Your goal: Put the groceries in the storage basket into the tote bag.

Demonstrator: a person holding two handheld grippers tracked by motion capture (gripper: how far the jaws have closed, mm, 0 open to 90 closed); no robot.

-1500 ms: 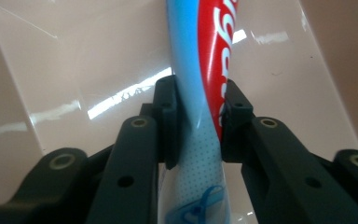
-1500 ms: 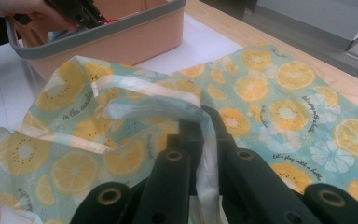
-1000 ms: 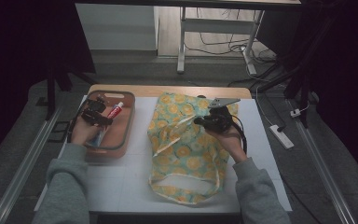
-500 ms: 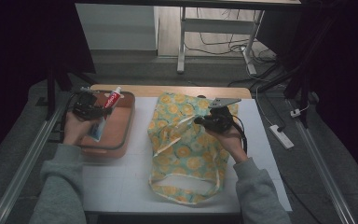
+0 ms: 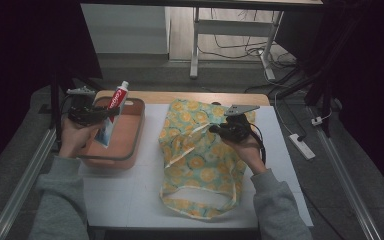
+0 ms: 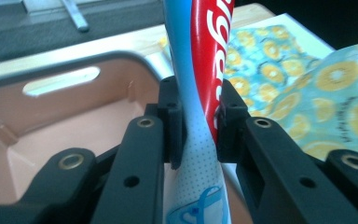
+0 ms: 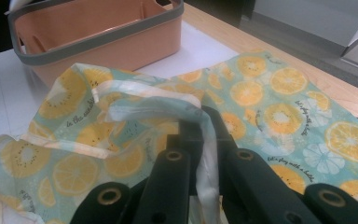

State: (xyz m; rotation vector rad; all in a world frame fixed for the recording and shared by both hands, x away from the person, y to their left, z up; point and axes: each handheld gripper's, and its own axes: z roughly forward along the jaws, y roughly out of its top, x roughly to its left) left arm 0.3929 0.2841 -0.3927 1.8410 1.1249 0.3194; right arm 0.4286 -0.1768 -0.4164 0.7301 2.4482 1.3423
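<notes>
Table (image 5: pixel 130 200) layout: fruit-print bag (image 5: pixel 200 150) lies in the middle, orange bin (image 5: pixel 130 135) sits just beside it on the left. Bag mouth faces the person and lies flat near the front edge of the table.

Right gripper (image 5: pixel 217 129) is clamped on the bag's pale handle (image 7: pixel 186 109), strap pinched between the jaws, fabric pulled up into a ridge. Left gripper (image 5: pixel 97 114) is clenched on the toothpaste (image 5: pixel 112 112), which hangs in the air above the bin, cap end pointing up and away; in the left gripper view the tube (image 6: pixel 200 93) sits between the pads around mid-body, slightly squashed.

Step in hand, as I read it: carry the tube into the bag. Suggestions:
- lift the handle higher first so an opening forms
- carry the tube over the bin wall, not through it
- enter along the tube's length, so it can't catch the fabric
- don't squeeze harder; grip is enough
- release only once the tube is well inside
</notes>
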